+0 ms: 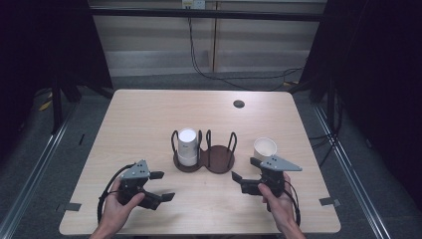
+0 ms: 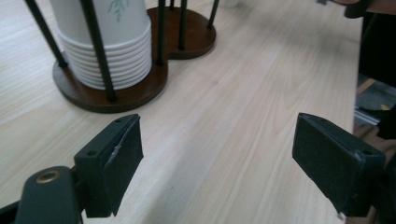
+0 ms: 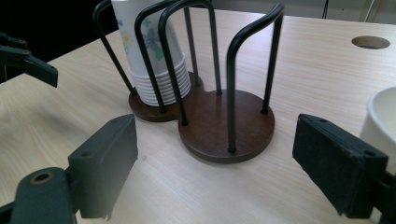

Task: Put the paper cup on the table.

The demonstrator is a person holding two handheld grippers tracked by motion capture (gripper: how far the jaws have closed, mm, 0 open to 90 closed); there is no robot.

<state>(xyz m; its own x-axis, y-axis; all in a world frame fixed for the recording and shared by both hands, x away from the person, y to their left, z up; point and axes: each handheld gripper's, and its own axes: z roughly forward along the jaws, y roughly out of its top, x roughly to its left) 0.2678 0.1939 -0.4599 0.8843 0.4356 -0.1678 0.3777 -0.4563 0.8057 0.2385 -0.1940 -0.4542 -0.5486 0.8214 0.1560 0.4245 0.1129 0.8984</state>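
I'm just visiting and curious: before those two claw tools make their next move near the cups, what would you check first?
1. Left gripper open, nothing between the jaws: ok.
2. Right gripper open, nothing held: ok.
3. Loose cup upright on the table, beside the right gripper: ok.
4. Cup stack sits inverted in the holder's left bay: ok.
5. Right bay of the cup holder free of cups: ok.
6. Whether the loose cup holds anything: cannot tell.
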